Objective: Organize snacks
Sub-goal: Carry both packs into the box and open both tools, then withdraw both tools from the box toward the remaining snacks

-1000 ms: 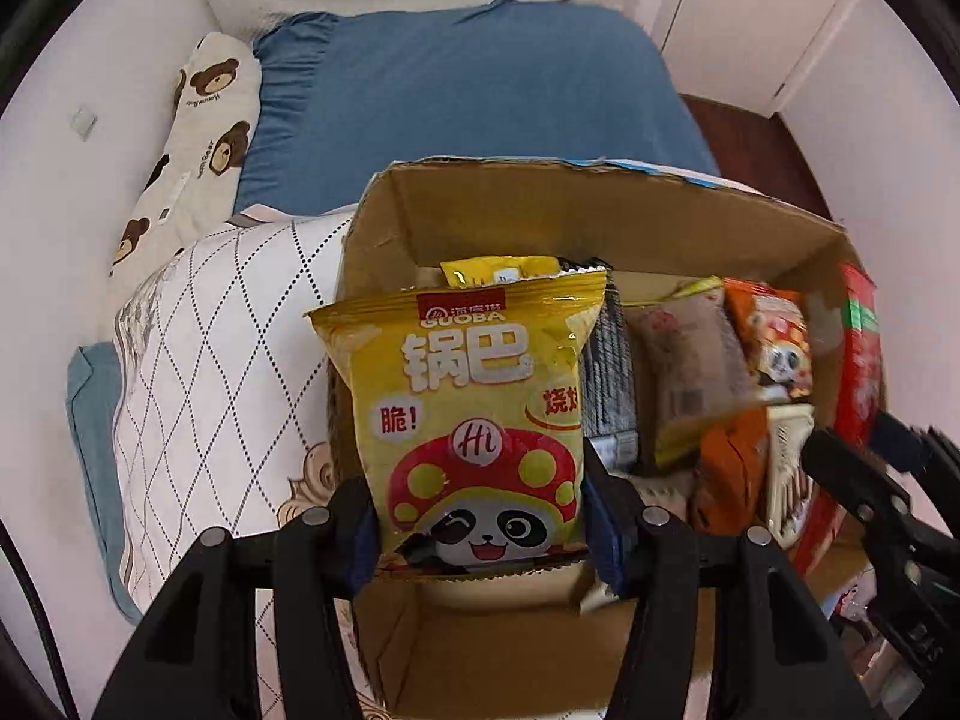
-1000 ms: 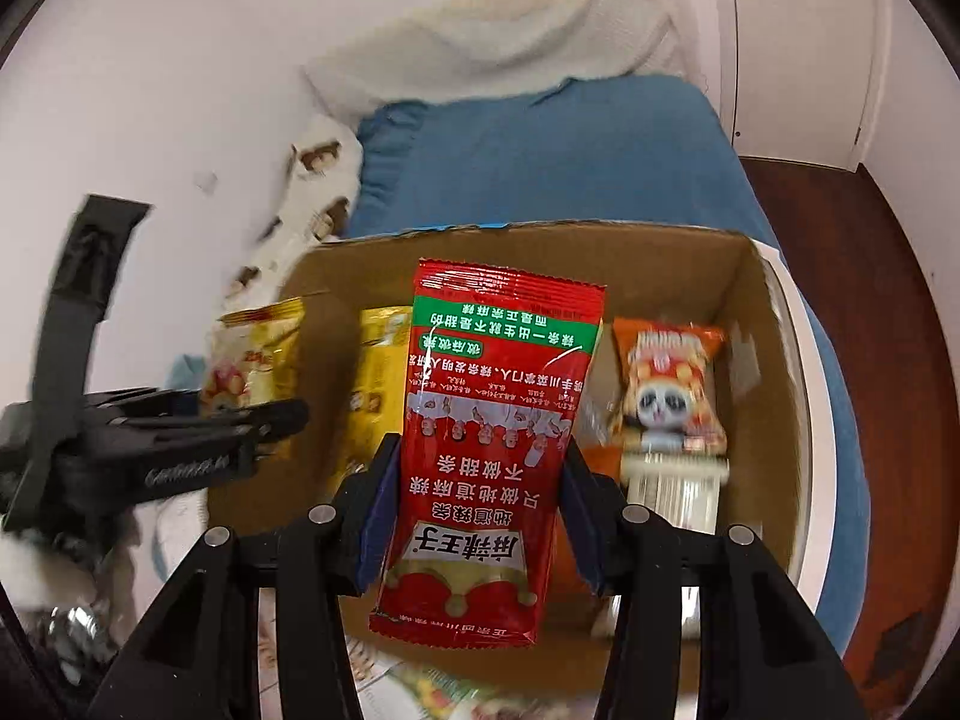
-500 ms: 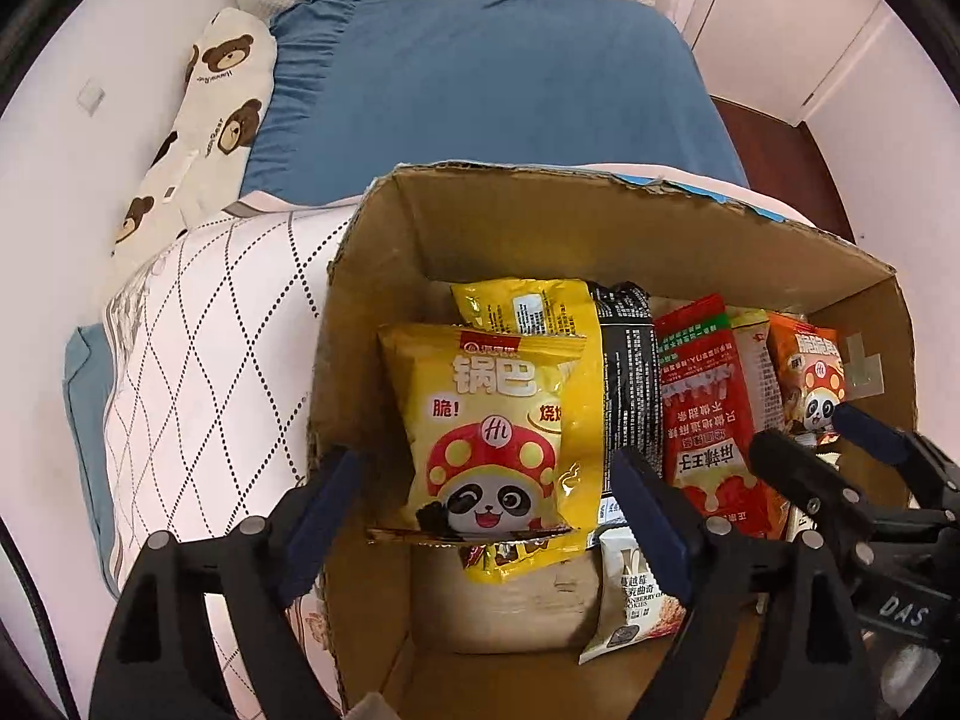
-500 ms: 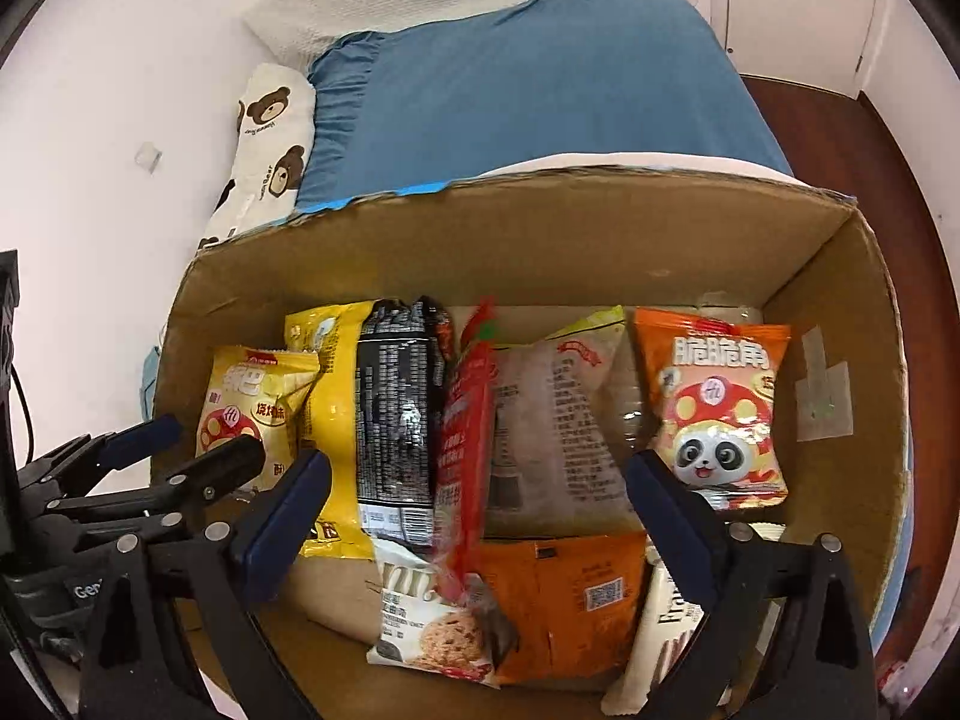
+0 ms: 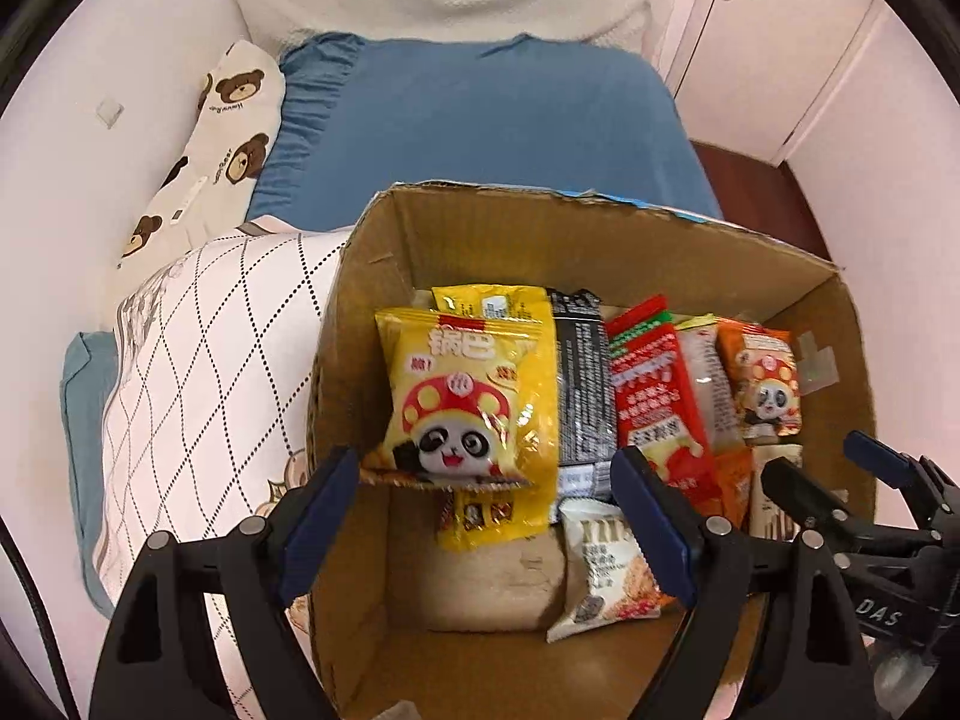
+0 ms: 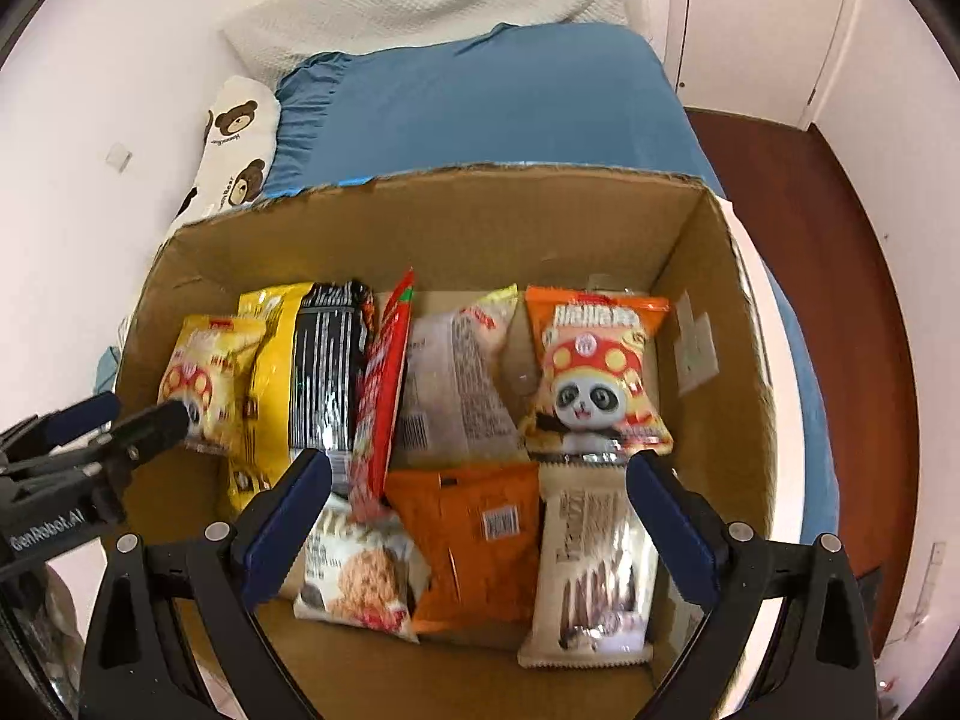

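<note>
Currently both tongs hang over the cardboard box [image 6: 708, 276], jaws spread, nothing clamped. Left gripper [image 5: 486, 516] is above the yellow panda bag [image 5: 462, 396], which leans against the box's left wall, pads clear of it. Right gripper [image 6: 480, 516] is above the red packet [image 6: 381, 384], standing on edge between the black packet [image 6: 327, 366] and a pale one. Orange panda bag [image 6: 591, 372] sits toward the right wall. Box rests on a bed [image 6: 492, 102].

Printed "GenRobot.AI" in white on the black left gripper [image 6: 141, 417]. "DAS" on the black right gripper [image 5: 828, 474]. "锅巴" on the yellow panda snack bag [image 5: 465, 396].
</note>
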